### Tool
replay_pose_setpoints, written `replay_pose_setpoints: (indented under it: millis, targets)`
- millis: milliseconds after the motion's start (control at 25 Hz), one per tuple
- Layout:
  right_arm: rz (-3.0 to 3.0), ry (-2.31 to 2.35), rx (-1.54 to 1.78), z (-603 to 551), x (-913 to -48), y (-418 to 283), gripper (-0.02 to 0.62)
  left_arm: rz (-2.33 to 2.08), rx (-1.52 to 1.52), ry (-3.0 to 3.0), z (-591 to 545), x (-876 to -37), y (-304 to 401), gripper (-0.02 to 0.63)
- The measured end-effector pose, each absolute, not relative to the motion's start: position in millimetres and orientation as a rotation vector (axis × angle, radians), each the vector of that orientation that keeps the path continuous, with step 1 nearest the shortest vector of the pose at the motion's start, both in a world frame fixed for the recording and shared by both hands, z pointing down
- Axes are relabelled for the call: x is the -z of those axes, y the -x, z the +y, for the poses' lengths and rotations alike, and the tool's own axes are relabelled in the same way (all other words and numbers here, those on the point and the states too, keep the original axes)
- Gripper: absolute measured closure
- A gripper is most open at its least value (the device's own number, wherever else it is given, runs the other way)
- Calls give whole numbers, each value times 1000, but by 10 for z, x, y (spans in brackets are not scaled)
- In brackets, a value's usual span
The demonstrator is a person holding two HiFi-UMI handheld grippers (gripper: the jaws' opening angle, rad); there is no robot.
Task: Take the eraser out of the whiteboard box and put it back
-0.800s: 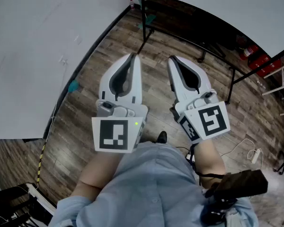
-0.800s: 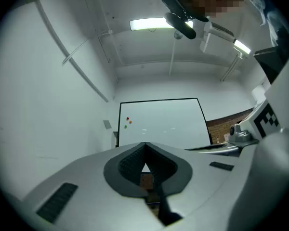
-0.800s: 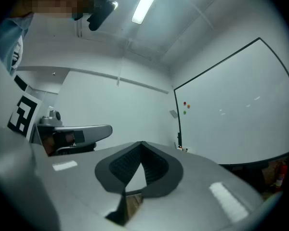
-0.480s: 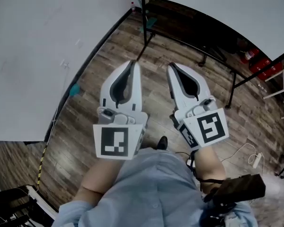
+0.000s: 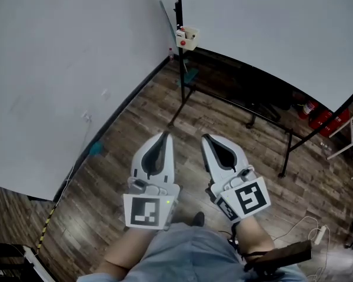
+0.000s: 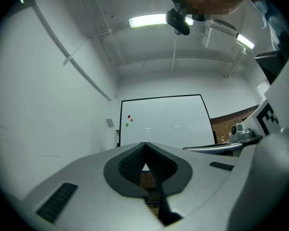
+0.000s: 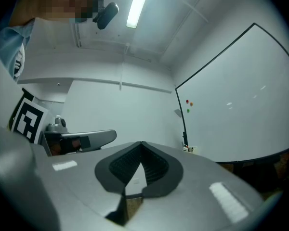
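Observation:
A small cream whiteboard box (image 5: 187,37) hangs at the left edge of the whiteboard (image 5: 270,34), far ahead of both grippers; something red and white shows in it, and I cannot make out the eraser itself. My left gripper (image 5: 163,136) and right gripper (image 5: 205,138) are held side by side above the wood floor, both shut and empty. In the left gripper view the left gripper (image 6: 144,144) points at the whiteboard (image 6: 164,121). In the right gripper view the right gripper (image 7: 141,143) points left of the box (image 7: 188,149).
A pale wall (image 5: 59,69) runs along the left. The whiteboard's black stand legs (image 5: 182,93) spread over the floor. Red fire extinguishers (image 5: 319,117), a white rack (image 5: 350,134) and a power strip (image 5: 320,234) are at the right. A teal object (image 5: 96,150) lies by the wall.
The head view has tilted up: both grippers now sit lower and smaller in the picture, and the whiteboard box has come into sight at the top. Both grippers stay shut, side by side.

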State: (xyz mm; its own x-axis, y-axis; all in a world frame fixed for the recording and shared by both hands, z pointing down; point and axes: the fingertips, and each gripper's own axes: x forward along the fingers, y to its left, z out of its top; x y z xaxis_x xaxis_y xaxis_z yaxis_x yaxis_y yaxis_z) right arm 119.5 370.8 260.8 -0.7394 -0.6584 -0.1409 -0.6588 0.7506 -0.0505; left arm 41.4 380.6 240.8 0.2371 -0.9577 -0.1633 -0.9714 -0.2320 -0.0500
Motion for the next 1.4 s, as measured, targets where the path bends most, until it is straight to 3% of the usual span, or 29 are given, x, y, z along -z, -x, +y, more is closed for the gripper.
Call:
replay_pose_setpoints:
  millis: [560,1400]
  targets:
    - [2831,1060,16,2970,-2782,-974,598,1903,-138,2357,3102,-2589,-152,603]
    - [2815,1194,8,1481,-2671,-106,598,1773,-224,2484,1478,-2471,676,603]
